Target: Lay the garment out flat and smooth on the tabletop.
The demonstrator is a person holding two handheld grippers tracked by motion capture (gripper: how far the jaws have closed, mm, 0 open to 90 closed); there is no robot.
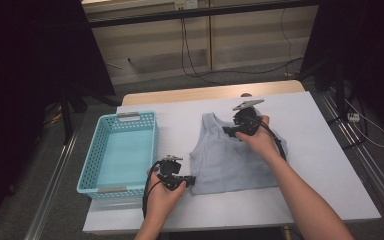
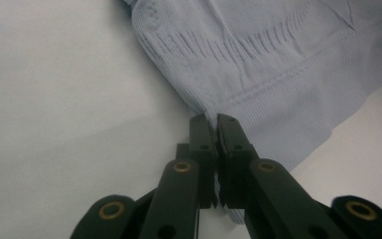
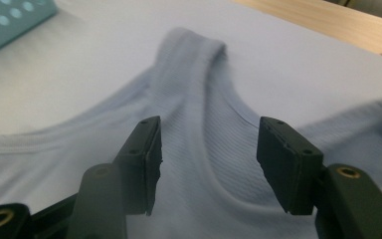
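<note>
A pale blue-grey top (image 1: 230, 155) is lying flat on the white table (image 1: 320, 165), right of centre, straps pointing to the far side and hem to the near side. A teal basket (image 1: 92, 165) is standing to its left, apart from it, with nothing visible inside.

The left gripper (image 1: 190, 180) is pinching the top's near-left hem corner; in the left gripper view its jaws are standing together with the ribbed cloth (image 2: 258, 74) clamped between them. The right gripper (image 1: 228, 131) is hovering over the far end of the top, near the neckline and the left strap (image 3: 191, 64); its jaws are standing apart with nothing between them, the cloth lying below.

Judgement: the work looks to be at an early stage. The top is spread out, not yet folded, and not yet in the basket. One corner is secured; a second hold at the strap end is outstanding.

Condition of the top: sleeveless, finely ribbed, stitched hem, mostly smooth, slight rumpling at the near-left corner.
</note>
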